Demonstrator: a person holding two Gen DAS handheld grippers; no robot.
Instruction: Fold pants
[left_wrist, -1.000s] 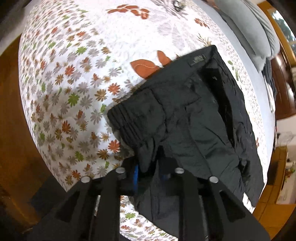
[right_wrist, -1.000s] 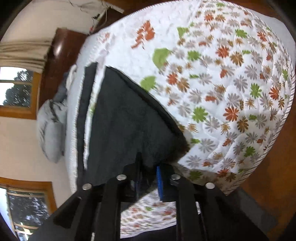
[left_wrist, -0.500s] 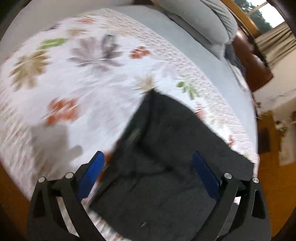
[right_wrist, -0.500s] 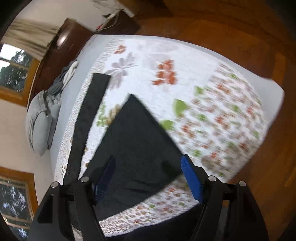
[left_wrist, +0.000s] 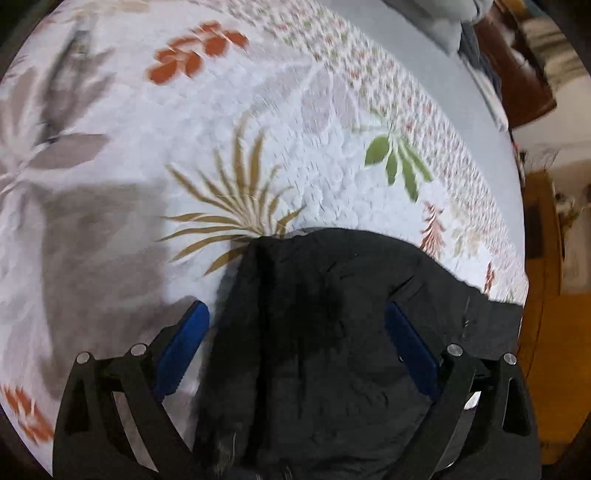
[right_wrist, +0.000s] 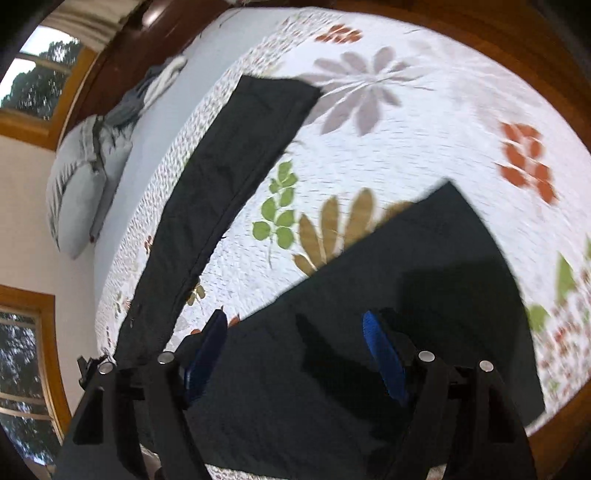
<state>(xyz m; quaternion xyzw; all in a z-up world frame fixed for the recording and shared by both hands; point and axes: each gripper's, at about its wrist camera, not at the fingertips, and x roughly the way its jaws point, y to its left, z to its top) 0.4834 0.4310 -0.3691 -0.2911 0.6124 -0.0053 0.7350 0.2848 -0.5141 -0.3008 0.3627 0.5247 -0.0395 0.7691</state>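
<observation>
Black pants (left_wrist: 325, 332) lie on a white floral quilt (left_wrist: 258, 129). In the left wrist view their rumpled upper part fills the bottom centre, and my left gripper (left_wrist: 295, 325) is open above it, blue pads wide apart, holding nothing. In the right wrist view a folded black part (right_wrist: 406, 295) lies under my right gripper (right_wrist: 295, 332), which is open and empty. A long straight leg (right_wrist: 229, 177) stretches away to the upper left.
A grey pillow (right_wrist: 81, 177) and bundled grey cloth (right_wrist: 147, 92) lie at the head of the bed. Wooden windows (right_wrist: 22, 332) line the wall at left. Brown wood floor (left_wrist: 546, 350) borders the bed's edge.
Both grippers were shut on the pants a second ago. They have let go, opened wide and swung to new positions over the pants, which now lie on the quilt.
</observation>
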